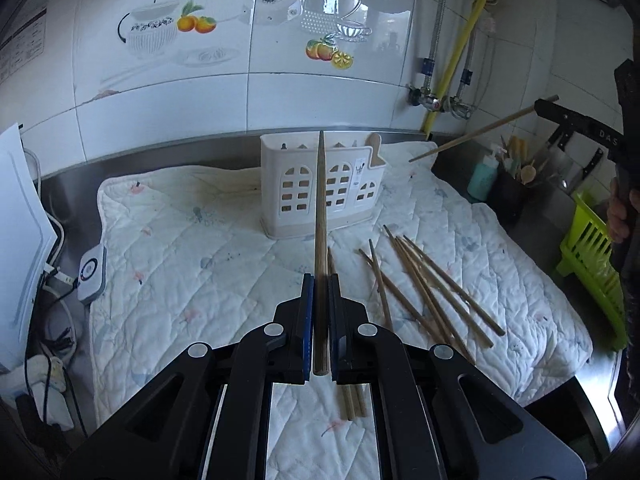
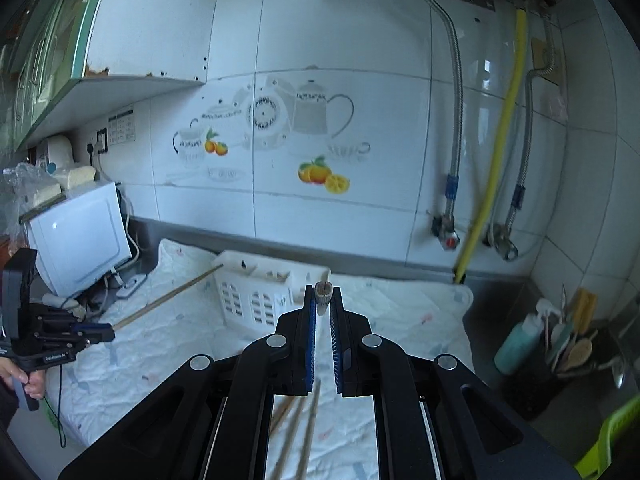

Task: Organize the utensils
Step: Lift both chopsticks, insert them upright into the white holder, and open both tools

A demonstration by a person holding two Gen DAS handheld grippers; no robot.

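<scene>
My left gripper is shut on a wooden chopstick that points straight ahead at the white slotted utensil holder. Several loose chopsticks lie fanned on the quilted cloth to the right of it. In the right wrist view my right gripper is shut on another chopstick, seen end-on above the holder. The same view shows the left gripper at the left with its chopstick slanting toward the holder. The right gripper and its chopstick show at the left wrist view's right edge.
The white quilted cloth covers a steel counter against a tiled wall. A microwave and cables stand at the left. At the right are a teal bottle, a dark cup of utensils, knives and a green dish rack.
</scene>
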